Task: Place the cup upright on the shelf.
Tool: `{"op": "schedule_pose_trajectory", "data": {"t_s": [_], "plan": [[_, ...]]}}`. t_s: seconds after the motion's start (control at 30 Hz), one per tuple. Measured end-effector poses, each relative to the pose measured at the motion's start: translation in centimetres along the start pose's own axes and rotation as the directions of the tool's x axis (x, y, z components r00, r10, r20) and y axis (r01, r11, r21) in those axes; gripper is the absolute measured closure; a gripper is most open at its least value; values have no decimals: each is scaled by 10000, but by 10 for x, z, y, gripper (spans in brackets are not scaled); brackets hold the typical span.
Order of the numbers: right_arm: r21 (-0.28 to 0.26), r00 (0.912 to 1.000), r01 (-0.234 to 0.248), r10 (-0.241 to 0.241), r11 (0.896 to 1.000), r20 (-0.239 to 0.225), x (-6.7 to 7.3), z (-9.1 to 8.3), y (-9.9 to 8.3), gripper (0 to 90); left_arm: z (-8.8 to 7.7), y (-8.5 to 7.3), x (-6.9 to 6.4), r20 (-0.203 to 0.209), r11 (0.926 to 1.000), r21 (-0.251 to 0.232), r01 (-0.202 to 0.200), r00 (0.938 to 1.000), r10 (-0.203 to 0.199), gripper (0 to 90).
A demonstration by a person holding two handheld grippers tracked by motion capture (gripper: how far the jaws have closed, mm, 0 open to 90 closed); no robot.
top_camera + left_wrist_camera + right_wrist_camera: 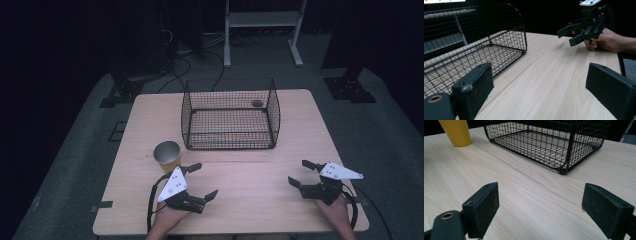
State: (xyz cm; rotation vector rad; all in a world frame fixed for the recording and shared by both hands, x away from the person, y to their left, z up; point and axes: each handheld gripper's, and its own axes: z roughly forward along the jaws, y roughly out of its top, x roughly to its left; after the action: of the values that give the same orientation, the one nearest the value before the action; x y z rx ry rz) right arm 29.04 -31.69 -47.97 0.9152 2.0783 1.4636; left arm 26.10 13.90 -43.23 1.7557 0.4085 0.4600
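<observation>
1. Nothing looks done yet. The cup (167,155) is not held by anything, and the wire basket (230,114) looks almost empty, with only a small dark round thing (257,103) near its back right corner.
2. My guess is that the job is to pick up the cup and maybe put it in the basket. All of that is left to do.
3. The left claw (202,182) is wide open and holds nothing. In the high view it sits just beside the cup, a little nearer to the person.
4. The right claw (303,174) is wide open too, and it holds nothing. It is well apart from the cup, on the other side of the surface (250,180).
5. The cup stands on the surface, near the front left corner of the basket but not touching it.
6. The cup stands upright. Its open mouth points up, and its long axis goes straight up and down.
7. In the right claw view the cup (456,132) is yellow and gets thinner toward the bottom.
8. The basket's open top faces up, and its long side runs left to right.
</observation>
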Motion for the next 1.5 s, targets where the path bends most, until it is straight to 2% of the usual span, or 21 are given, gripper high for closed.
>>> {"op": "schedule_pose_trajectory", "data": {"t_s": [0.2, 0.37, 0.73, 0.87, 1.07, 1.17, 1.5], "plan": [[-5, 10000, -71, 71, 10000, 23, -1, 0, 0, 133, -11, 8, 7, -157, 9998, 75, -163, 9997, 164, 35], [-2, 10000, -73, 73, 10000, 34, -1, 0, 0, 133, -26, 15, 15, -459, 9998, 21, -206, 9987, 207, 29], [1, 10000, -81, 81, 10000, 36, 0, 0, 0, 133, -47, 19, 30, -1014, 9994, 135, -311, 9943, 323, 21], [2, 9999, -106, 106, 9999, 52, -1, 0, 0, 134, -58, 20, 39, -1337, 9995, 34, -308, 9905, 310, 16], [31, 9999, -82, 82, 10000, 69, -1, 0, 0, 133, -65, 20, 47, -1567, 9995, 59, -325, 9871, 331, 16], [34, 9999, -79, 79, 10000, 73, -1, 1, 0, 134, -69, 18, 53, -1739, 9998, 41, -207, 9845, 211, 16], [49, 10000, -64, 64, 10000, 64, 0, 1, 0, 133, -73, 9, 72, -2248, 9997, 249, 44, 9744, 13, 15]]}}
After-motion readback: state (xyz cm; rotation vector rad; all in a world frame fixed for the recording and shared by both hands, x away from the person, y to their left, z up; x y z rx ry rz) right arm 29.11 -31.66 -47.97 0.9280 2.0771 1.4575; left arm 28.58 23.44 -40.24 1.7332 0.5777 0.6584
